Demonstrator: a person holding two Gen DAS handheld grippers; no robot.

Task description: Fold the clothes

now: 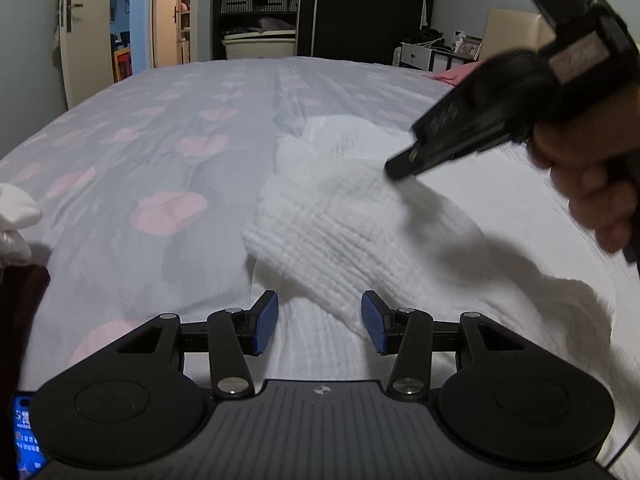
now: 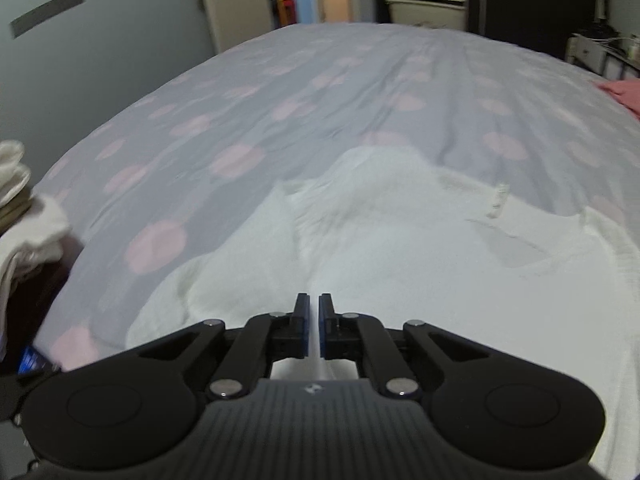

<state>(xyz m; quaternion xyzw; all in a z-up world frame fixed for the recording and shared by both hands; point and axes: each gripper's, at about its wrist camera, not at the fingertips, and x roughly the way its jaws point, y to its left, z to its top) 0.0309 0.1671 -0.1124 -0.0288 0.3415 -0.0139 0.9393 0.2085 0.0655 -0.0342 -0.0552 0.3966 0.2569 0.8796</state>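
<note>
Garment: white garment (image 1: 344,232), soft waffle-ribbed knit, lying crumpled on the bed at centre and right of the left wrist frame; one ribbed flap is folded over toward lower centre.
Garment, right view: same white fabric (image 2: 400,248) fills the lower centre and right, with creases and a small tag near the right edge.
Left gripper (image 1: 320,326): lower centre, blue ribbed pads wide apart, holding nothing; garment edge lies between the pads.
Right gripper (image 2: 314,326): lower centre, pads nearly together with a narrow slit; whether fabric is pinched cannot be told.
Hand (image 1: 592,184): right edge, wrapped around the black handle.
Bed (image 1: 160,152): grey quilted cover with pink rounded blotches.
Stack (image 2: 24,216): cream folded cloths, left edge.
</note>
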